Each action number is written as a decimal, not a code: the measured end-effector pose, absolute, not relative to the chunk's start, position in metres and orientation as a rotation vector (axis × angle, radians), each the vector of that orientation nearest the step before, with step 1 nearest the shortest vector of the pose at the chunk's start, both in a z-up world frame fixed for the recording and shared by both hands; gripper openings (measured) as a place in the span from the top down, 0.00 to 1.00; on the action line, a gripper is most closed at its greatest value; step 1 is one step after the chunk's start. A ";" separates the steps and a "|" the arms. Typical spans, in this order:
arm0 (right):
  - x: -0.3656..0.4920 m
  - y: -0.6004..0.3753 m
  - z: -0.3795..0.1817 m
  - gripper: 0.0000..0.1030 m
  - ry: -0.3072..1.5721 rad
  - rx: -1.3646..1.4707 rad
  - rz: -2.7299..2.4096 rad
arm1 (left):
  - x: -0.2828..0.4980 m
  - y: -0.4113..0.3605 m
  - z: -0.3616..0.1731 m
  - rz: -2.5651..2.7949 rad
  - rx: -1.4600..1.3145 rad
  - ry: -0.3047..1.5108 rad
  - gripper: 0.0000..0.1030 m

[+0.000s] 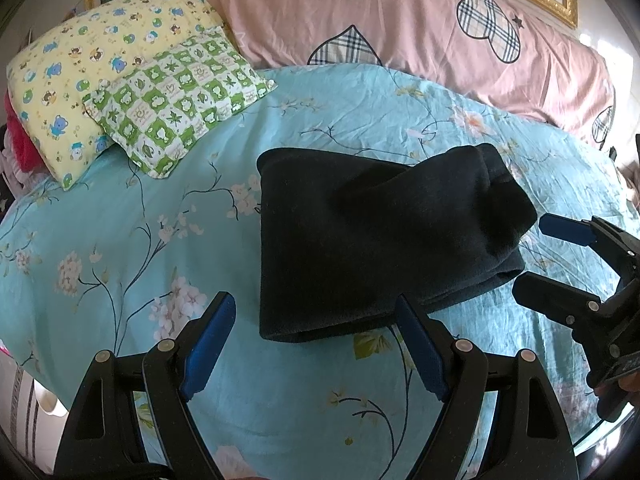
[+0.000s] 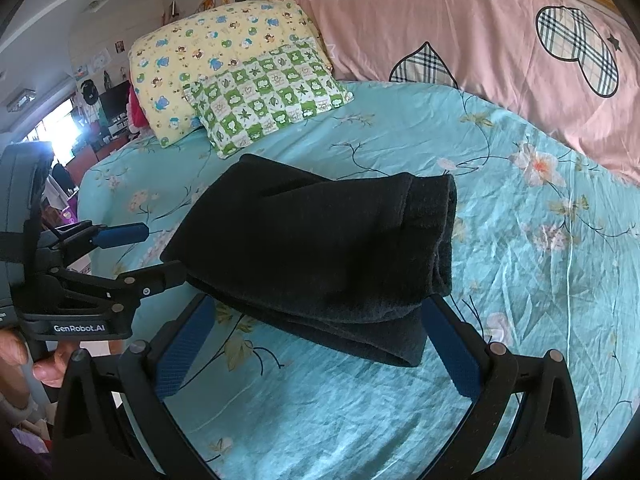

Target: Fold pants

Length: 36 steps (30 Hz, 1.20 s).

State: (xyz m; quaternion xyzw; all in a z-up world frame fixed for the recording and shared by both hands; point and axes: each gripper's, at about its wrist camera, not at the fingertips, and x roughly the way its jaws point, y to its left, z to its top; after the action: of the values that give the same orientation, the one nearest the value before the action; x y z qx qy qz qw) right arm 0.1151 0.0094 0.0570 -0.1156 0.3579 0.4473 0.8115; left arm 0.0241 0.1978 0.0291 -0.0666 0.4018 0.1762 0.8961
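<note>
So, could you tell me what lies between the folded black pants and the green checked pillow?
Only bare floral sheet: the right wrist view shows a narrow strip between the black pants and the green checked pillow.

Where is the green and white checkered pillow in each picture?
Left wrist view: the green checkered pillow lies upper left, overlapping the yellow pillow, left of and beyond the black pants.
Right wrist view: the green checkered pillow is upper middle, just beyond the black pants.
Shared landmark: the pink heart-print bedding behind it in both.
</note>
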 end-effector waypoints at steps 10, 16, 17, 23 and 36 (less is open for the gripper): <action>0.114 0.011 0.058 0.00 0.763 -0.246 0.959 | 0.025 0.200 0.031 0.370 -0.130 0.827 0.20; 0.114 0.011 0.060 0.00 0.754 -0.247 0.958 | 0.025 0.201 0.034 0.371 -0.134 0.819 0.20; 0.114 0.011 0.060 0.00 0.753 -0.247 0.958 | 0.025 0.201 0.034 0.372 -0.134 0.817 0.20; 0.114 0.010 0.063 0.00 0.741 -0.247 0.958 | 0.026 0.203 0.039 0.373 -0.143 0.807 0.20; 0.114 0.009 0.072 0.00 0.717 -0.233 0.950 | 0.029 0.202 0.045 0.385 -0.132 0.777 0.20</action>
State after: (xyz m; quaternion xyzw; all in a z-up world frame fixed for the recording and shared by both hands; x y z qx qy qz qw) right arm 0.1135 0.0093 0.0722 -0.1094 0.3371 0.4465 0.8216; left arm 0.0291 0.2022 0.0452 -0.0638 0.3761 0.1862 0.9054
